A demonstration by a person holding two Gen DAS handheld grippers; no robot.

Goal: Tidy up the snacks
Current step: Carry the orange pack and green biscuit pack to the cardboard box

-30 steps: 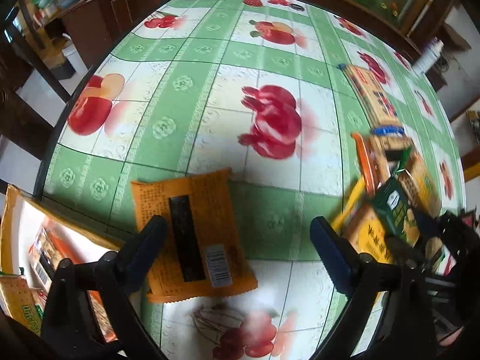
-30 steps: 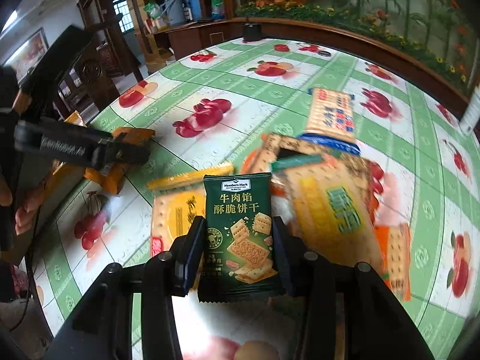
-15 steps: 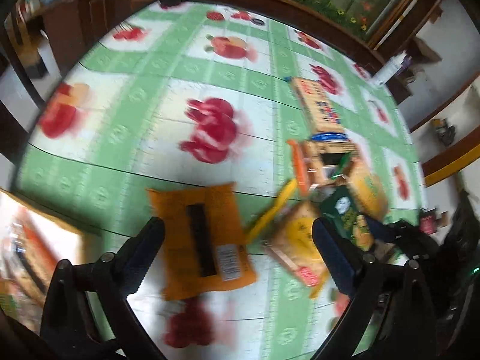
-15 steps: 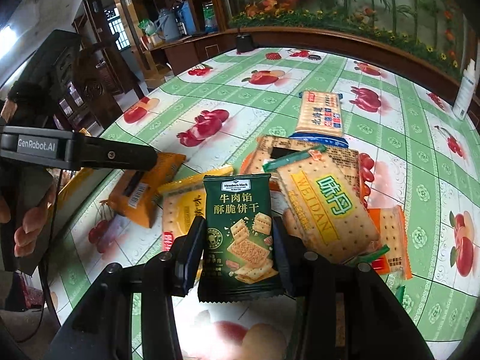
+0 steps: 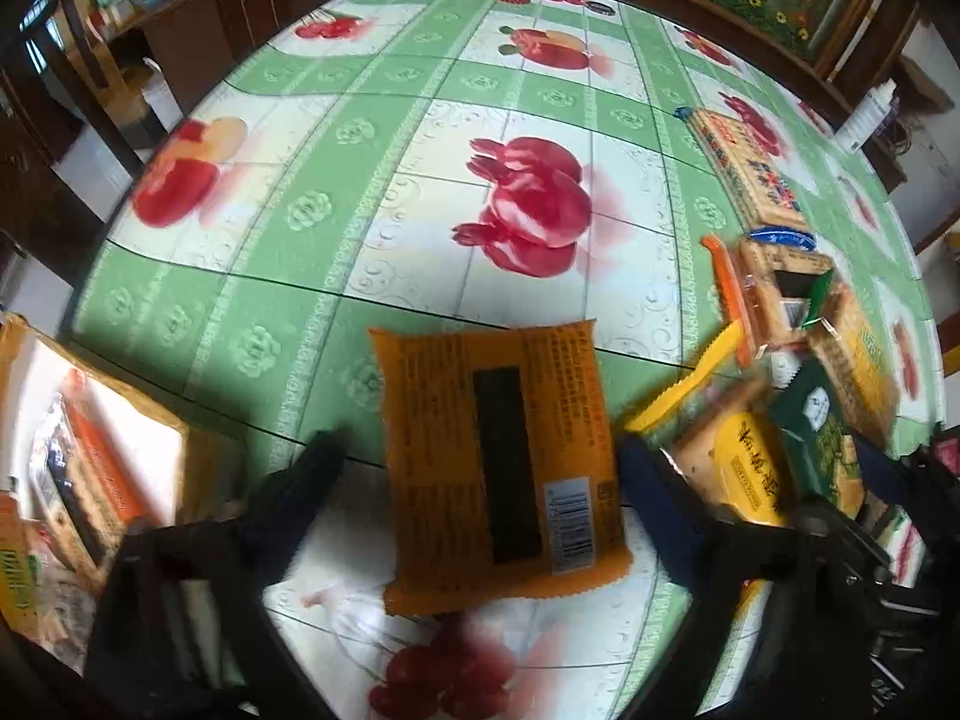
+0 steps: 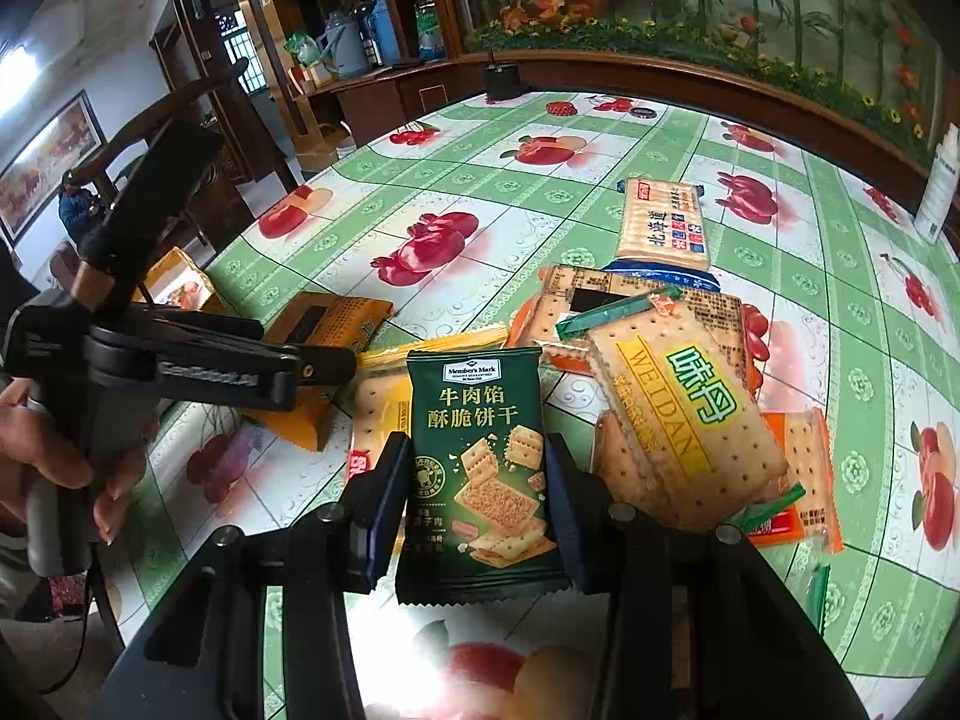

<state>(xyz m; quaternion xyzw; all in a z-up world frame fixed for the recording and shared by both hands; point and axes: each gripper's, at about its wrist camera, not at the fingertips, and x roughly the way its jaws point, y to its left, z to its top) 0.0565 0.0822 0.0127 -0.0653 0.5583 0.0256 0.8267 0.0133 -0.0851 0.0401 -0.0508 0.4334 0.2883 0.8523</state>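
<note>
A: Tablecloth (image 5: 336,138), green check with red fruit, is carrying the whole lot. Largest item on it?

B: Cardboard box (image 5: 90,396) is sitting at the table's left edge, some packs already lying inside. Next by size, the pile of cracker packs (image 6: 678,414) is spreading near the right gripper; the long pack (image 6: 663,228) is lying just beyond it.

A: And the orange pack?

B: Orange pack (image 5: 501,459) is lying flat, back side up, barcode showing. The left gripper (image 5: 480,468) is hanging over it with jaws spread wide, one finger either side, gripping nothing.

A: Smallest entry?

B: Green pack (image 6: 480,474), beef-filling crackers, is being pinched at both side edges by the right gripper (image 6: 474,492), jaws closed to the pack's width, the pack hanging clear above the cloth.

A: Advice for the step in hand?

B: My reading is that the left is lining up a pick. It is probably worth lowering until the fingertips are meeting the cloth, then closing across the narrow width, since a flat foil pack is likely to slip or buckle otherwise.

A: What is each view adding?

B: Left wrist view is showing the box contents. Right wrist view is showing the person's left hand (image 6: 54,468) wrapping the left tool's handle, the green pack's printed front, and the pile's full extent.
</note>
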